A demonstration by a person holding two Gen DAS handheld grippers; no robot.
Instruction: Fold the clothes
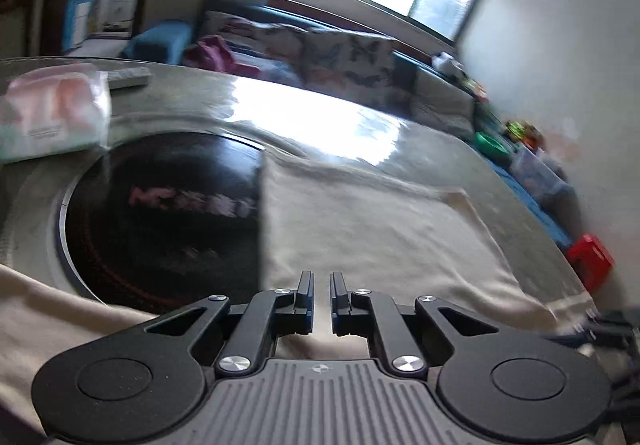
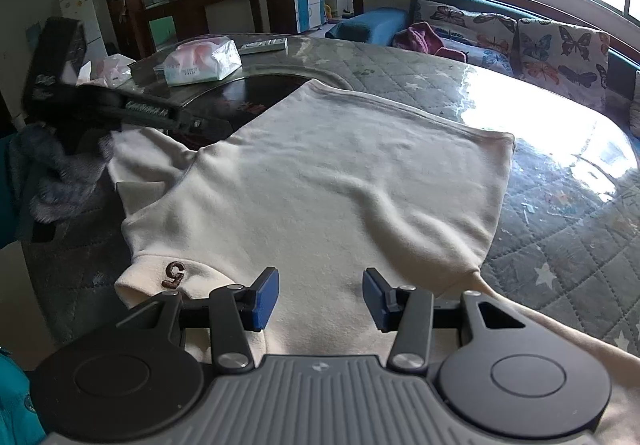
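The cream sweatshirt (image 2: 328,181) lies spread across the table (image 2: 560,213) toward its near edge, the left gripper (image 1: 321,297) nearly shut with nothing visibly pinched, the right gripper (image 2: 320,297) half open and empty above it; grip seams squarely before folding.

Cream garment (image 2: 320,173), brown "5"; grey star-quilted table cover (image 2: 560,245); butterfly-print cushions (image 2: 560,49).

A pack of tissues (image 2: 199,62) sits on the round glass table (image 2: 560,133), with a remote control (image 2: 264,45) just beside it. Behind are butterfly cushions (image 2: 560,49) (on a dark sofa).
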